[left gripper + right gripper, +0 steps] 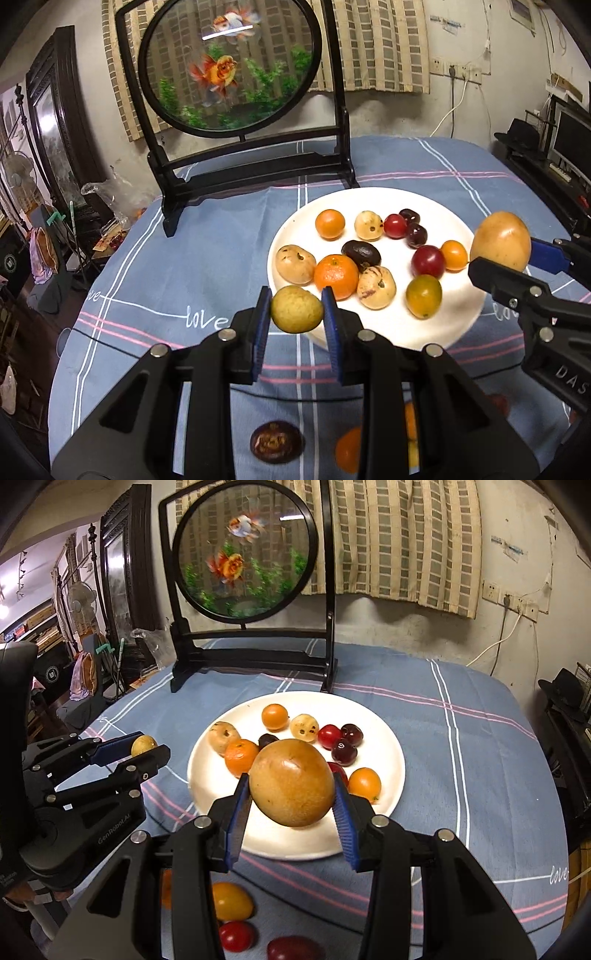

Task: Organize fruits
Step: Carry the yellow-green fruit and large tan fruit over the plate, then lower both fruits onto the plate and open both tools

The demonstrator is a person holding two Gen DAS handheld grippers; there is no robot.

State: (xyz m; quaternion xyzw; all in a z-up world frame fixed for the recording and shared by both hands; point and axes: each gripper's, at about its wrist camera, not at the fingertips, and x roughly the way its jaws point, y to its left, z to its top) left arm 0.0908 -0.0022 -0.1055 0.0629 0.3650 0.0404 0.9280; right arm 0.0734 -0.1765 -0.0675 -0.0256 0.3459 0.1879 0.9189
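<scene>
Between the left gripper's (pixel 296 309) fingers (pixel 263 314), set narrowly apart, a small yellow-green fruit (pixel 296 309) is clamped in the air at the near-left rim of the plate (pixel 295 236). The right gripper's (pixel 291 782) fingers (pixel 240 805), spread wide, clamp a large tan fruit (pixel 291 782) above the plate's near half. Round, smooth skins could slip from the pads; a dropped fruit might strike the crowded fruits below and send them rolling off onto the desk (pixel 207 236), where a few loose ones already lie.
</scene>
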